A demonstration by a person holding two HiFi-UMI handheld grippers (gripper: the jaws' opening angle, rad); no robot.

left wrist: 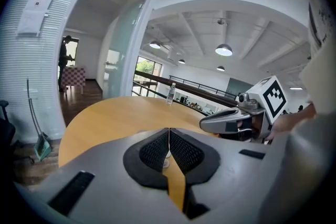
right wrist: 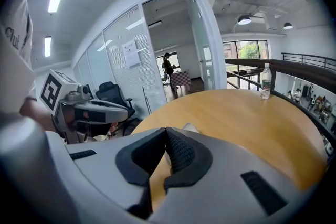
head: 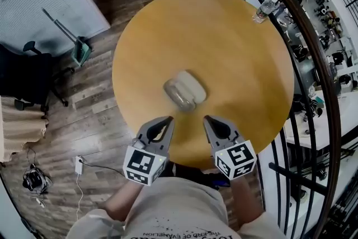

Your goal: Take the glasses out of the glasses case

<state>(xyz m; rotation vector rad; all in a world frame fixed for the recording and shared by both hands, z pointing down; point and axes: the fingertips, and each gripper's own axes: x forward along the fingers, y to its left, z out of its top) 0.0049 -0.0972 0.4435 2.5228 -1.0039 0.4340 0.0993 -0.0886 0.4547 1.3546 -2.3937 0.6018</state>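
A pale oval glasses case [head: 186,88] lies near the middle of the round wooden table [head: 235,64]; something glassy shows at its near end, and I cannot tell whether it is the glasses. Both grippers hover over the table's near edge, short of the case and apart from it. My left gripper [head: 169,119] is shut and holds nothing, its jaws meeting tip to tip [left wrist: 168,130]. My right gripper [head: 206,118] is shut and empty as well [right wrist: 167,130]. Only a sliver of the case [right wrist: 190,127] peeks over the right jaws.
A water bottle [head: 264,9] stands at the table's far right edge, beside a dark curved railing [head: 313,47]. On the wooden floor to the left are a dustpan with broom [head: 81,50] and a black office chair [head: 28,78]. A person stands far off [left wrist: 63,57].
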